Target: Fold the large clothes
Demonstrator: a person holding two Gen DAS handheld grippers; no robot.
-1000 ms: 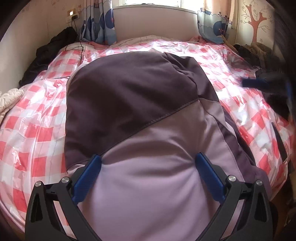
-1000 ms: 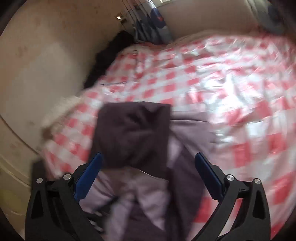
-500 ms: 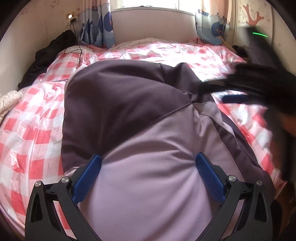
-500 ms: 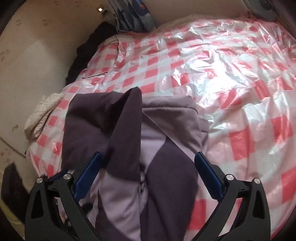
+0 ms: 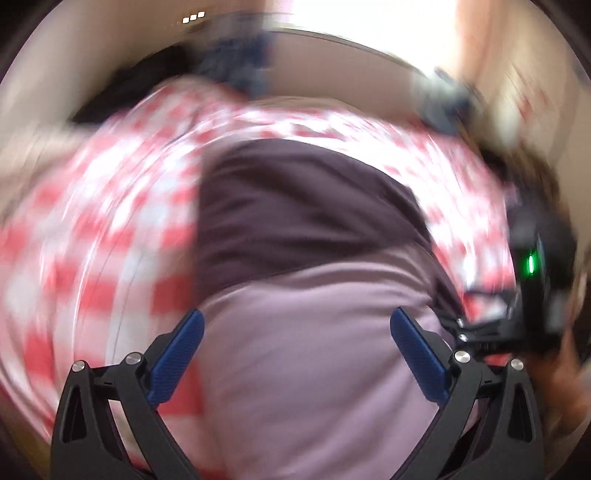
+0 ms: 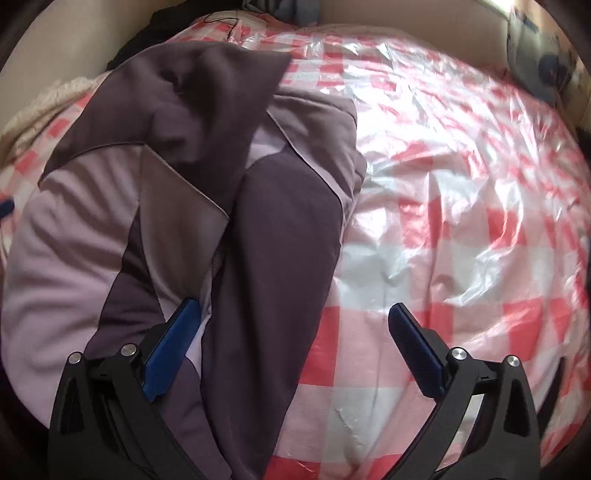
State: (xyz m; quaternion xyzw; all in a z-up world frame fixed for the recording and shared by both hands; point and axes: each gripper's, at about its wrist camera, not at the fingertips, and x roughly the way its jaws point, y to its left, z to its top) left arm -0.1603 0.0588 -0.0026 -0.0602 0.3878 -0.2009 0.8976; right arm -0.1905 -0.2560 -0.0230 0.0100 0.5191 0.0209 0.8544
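Garment (image 6: pixel 122 206) two-tone purple, partly folded, rumpled.

A home bedroom: a bed (image 6: pixel 461 192) fills most of the frame under a glossy red-and-white checked cover, with a bright window (image 5: pixel 369 18) and blue patterned curtains (image 5: pixel 240 70) at the top and dark clothes (image 6: pixel 147 33) heaped against the wall (image 6: pixel 55 44) at upper left.

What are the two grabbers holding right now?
Nothing. The left gripper and right gripper are both open above the purple jacket.
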